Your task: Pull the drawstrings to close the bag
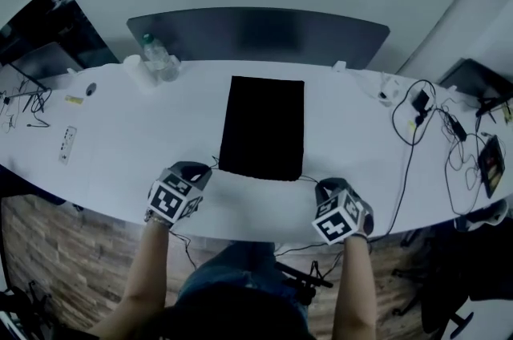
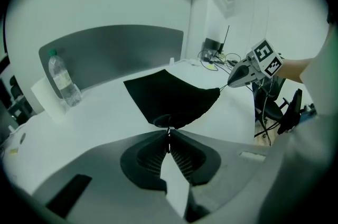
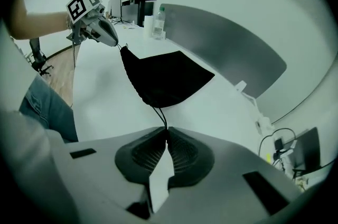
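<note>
A black drawstring bag [image 1: 263, 127] lies flat on the white table [image 1: 128, 162], its mouth toward me. My left gripper [image 1: 202, 172] sits at the bag's near left corner, shut on the left drawstring [image 2: 168, 123], which runs into the hem. At the near right corner my right gripper [image 1: 323, 188] is shut on the right drawstring [image 3: 160, 117], a thin black cord leading from the bag [image 3: 161, 77] into the jaws. In the left gripper view the bag [image 2: 166, 96] spreads ahead and the right gripper [image 2: 231, 84] shows beyond it.
A clear water bottle [image 1: 159, 58] and a white cup [image 1: 136, 70] stand at the back left. Cables and small devices [image 1: 425, 114] lie at the right end. A dark panel [image 1: 256, 30] stands behind the table. A remote-like strip [image 1: 68, 144] lies at far left.
</note>
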